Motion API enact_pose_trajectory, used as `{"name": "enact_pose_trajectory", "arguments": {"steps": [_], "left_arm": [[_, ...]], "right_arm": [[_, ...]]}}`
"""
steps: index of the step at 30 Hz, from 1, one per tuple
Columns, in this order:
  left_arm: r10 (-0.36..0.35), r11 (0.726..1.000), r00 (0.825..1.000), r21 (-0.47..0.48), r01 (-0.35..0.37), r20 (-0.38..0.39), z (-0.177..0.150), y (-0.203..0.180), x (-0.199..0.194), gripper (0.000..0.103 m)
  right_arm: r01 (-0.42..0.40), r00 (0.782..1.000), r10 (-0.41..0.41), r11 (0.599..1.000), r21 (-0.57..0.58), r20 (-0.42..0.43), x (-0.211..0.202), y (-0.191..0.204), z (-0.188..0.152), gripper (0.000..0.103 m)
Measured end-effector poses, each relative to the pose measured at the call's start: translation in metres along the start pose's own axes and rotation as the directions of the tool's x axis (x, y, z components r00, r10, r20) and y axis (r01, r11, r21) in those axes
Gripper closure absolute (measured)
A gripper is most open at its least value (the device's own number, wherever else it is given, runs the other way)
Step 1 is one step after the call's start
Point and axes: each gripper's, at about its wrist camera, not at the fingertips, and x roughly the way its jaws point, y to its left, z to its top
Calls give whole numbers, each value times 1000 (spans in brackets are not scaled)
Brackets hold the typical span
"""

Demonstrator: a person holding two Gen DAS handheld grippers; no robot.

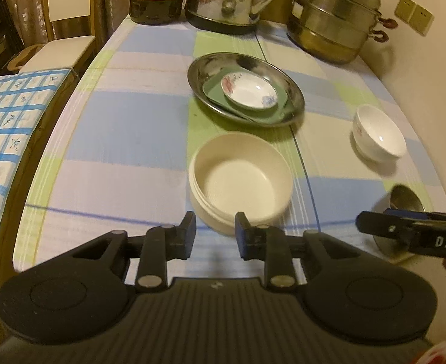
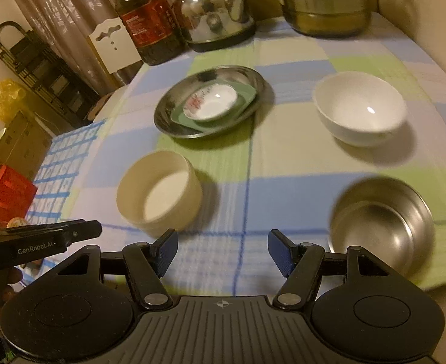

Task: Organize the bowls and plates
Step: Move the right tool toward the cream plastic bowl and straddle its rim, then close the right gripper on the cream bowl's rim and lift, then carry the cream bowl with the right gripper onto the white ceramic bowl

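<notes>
Both grippers, left [image 1: 215, 230] and right [image 2: 223, 247], gape empty above three bowls and three stacked plates.

Dim, warm yellowish indoor light, soft shadows, slight motion blur, glints on steel, and fisheye-bent, darkened edges.

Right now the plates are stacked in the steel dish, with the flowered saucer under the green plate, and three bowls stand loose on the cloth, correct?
Not quite: the flowered saucer lies on top of the green plate, as the left wrist view shows. The steel dish and three loose bowls are right.
</notes>
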Motion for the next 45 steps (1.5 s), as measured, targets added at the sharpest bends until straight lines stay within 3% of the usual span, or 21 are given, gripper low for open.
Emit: {"name": "enact_pose_trajectory", "arguments": {"steps": [11,13,19,26,30,45], "left_arm": [[-20,999,1000,29,21,-24,26,17,46,79],[-21,999,999,34,22,-34,29,22,53,79],[-48,997,997,50,51,-58,37,31,67,80],[-101,992,991,72,107,-83,41,37,75,91],[-121,988,989,88,129,-84,41,39,76,91],[-165,978,986,125,168,-35,45,27,54,91]], "right_arm": [[-3,1000,3,1000,12,-1,62,27,20,39],[4,1000,-4,1000,9,-6,71,31,22,48],[23,1000,-23,999,21,-17,91,39,21,62],[56,998,-56,997,55,-18,99,43,18,77],[85,996,-85,993,76,-4,99,43,16,87],[109,992,-117,986,122,53,74,46,19,90]]}}
